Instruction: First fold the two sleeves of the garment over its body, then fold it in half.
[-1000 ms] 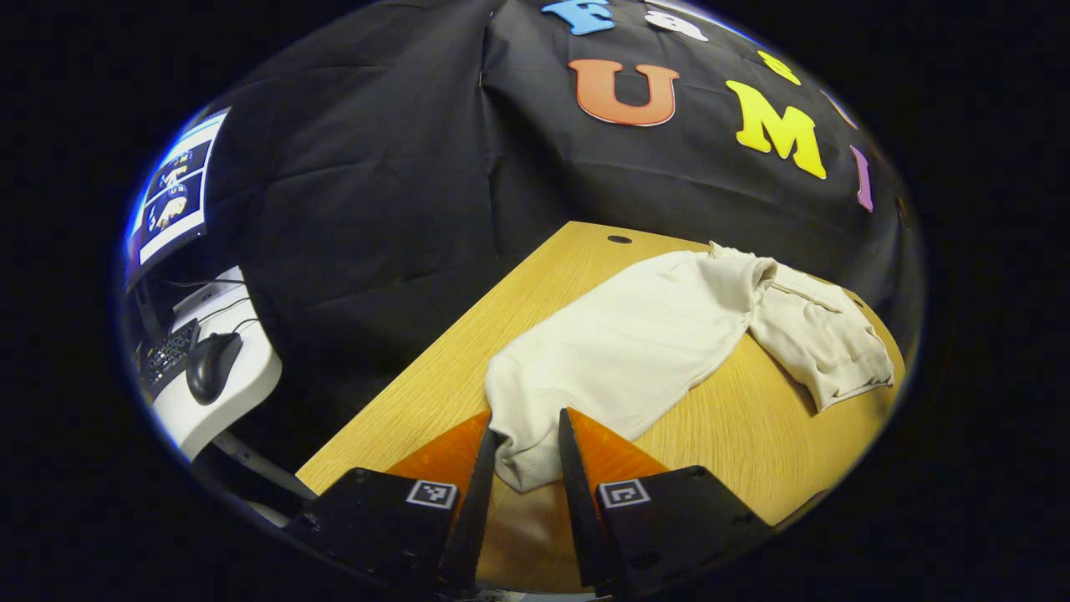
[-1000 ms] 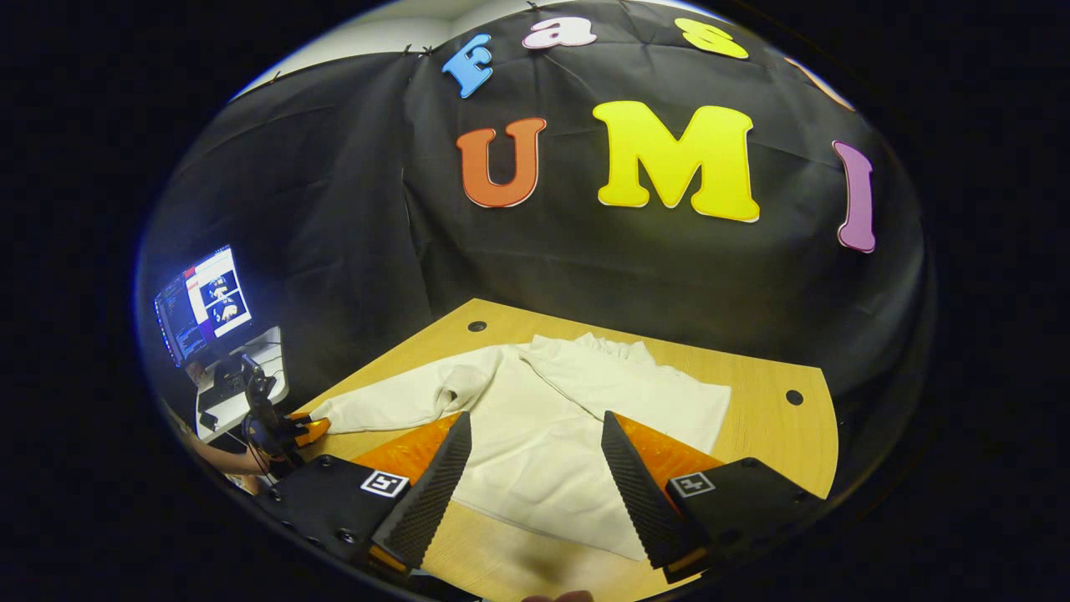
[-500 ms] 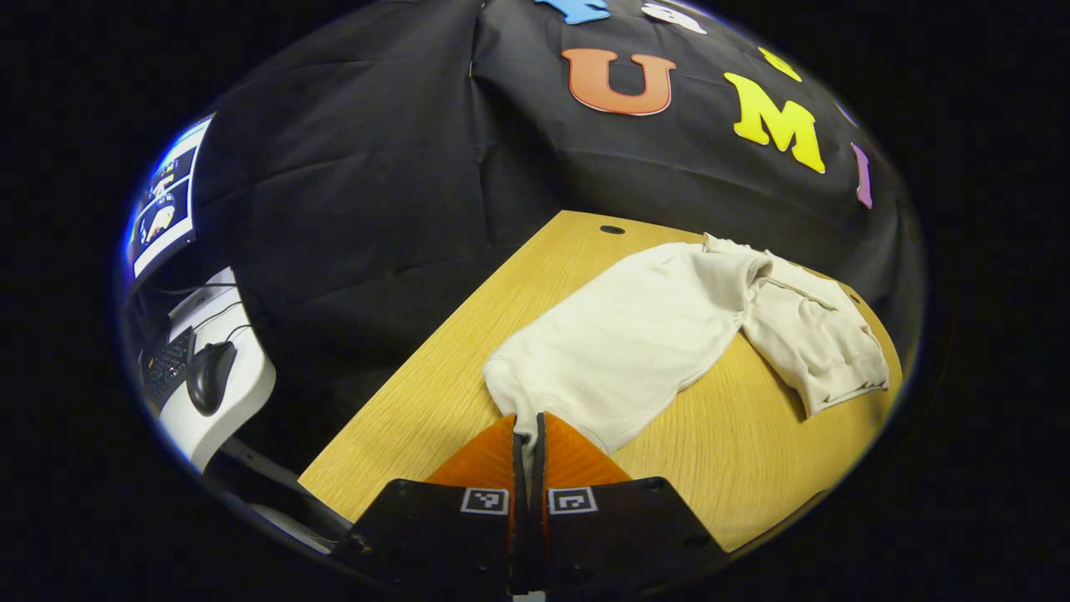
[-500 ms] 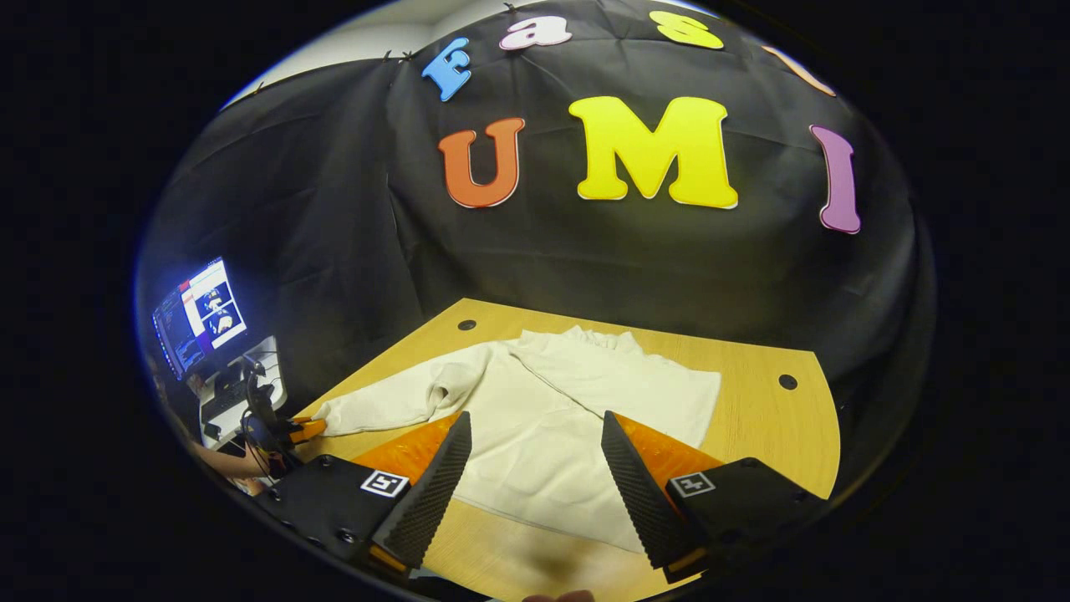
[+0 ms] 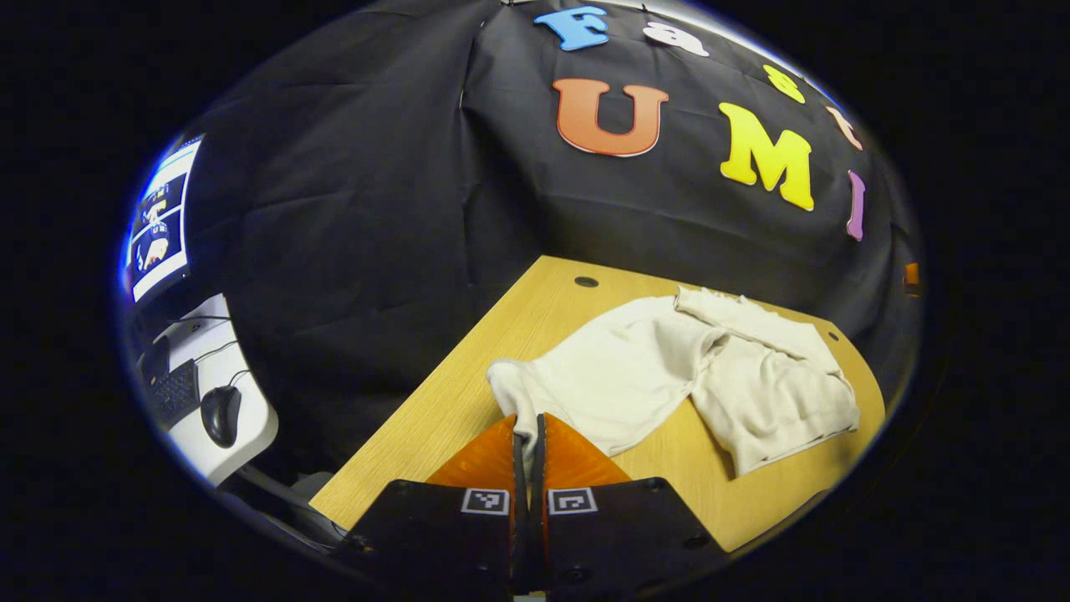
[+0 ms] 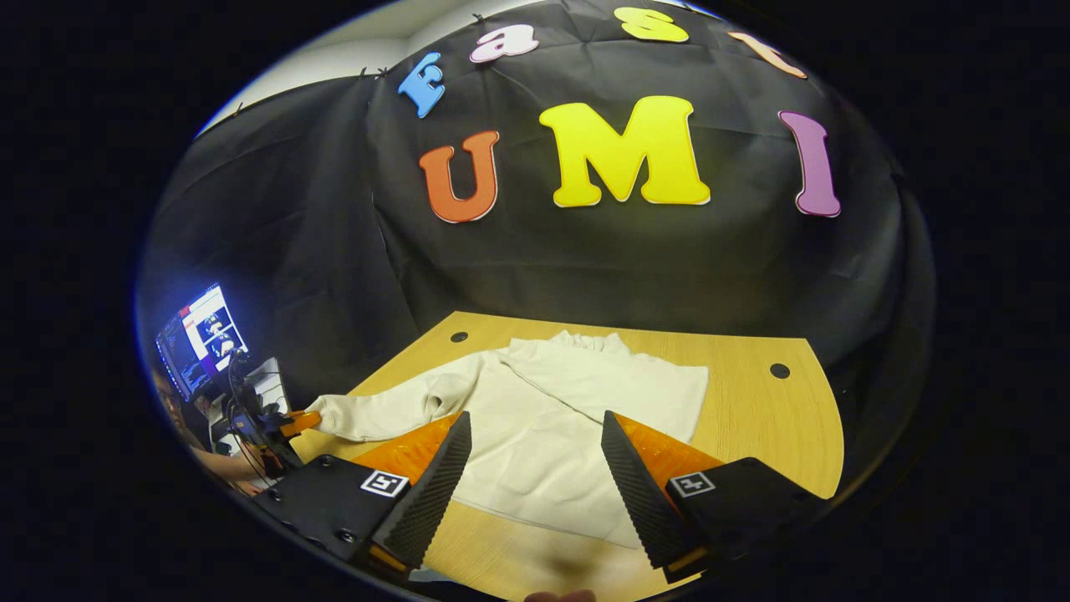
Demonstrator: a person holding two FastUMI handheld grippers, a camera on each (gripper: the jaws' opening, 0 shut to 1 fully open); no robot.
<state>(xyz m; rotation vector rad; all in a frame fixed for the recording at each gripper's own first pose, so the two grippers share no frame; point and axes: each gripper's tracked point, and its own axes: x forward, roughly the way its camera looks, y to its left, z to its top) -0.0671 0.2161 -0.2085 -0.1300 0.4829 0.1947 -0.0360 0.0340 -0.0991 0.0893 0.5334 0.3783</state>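
Two jaws: left clamps garment (image 5: 619, 385) on wooden table (image 5: 468, 393); right apart.

- Left gripper (image 5: 527, 435) went from wide open around the sleeve cuff (image 5: 512, 393) to pinched tight on it — fingers now nearly touching.
- Cuff raised off the table (image 5: 435, 410), sleeve (image 5: 610, 376) drawn up and bunched ahead of the fingertips.
- Garment (image 6: 552, 418) body sits lower and nearer in the left gripper view — wall cloth taking more of the upper part.
- Seen past the right gripper (image 6: 531, 468), the far gripper (image 6: 292, 422) at the cuff now higher.
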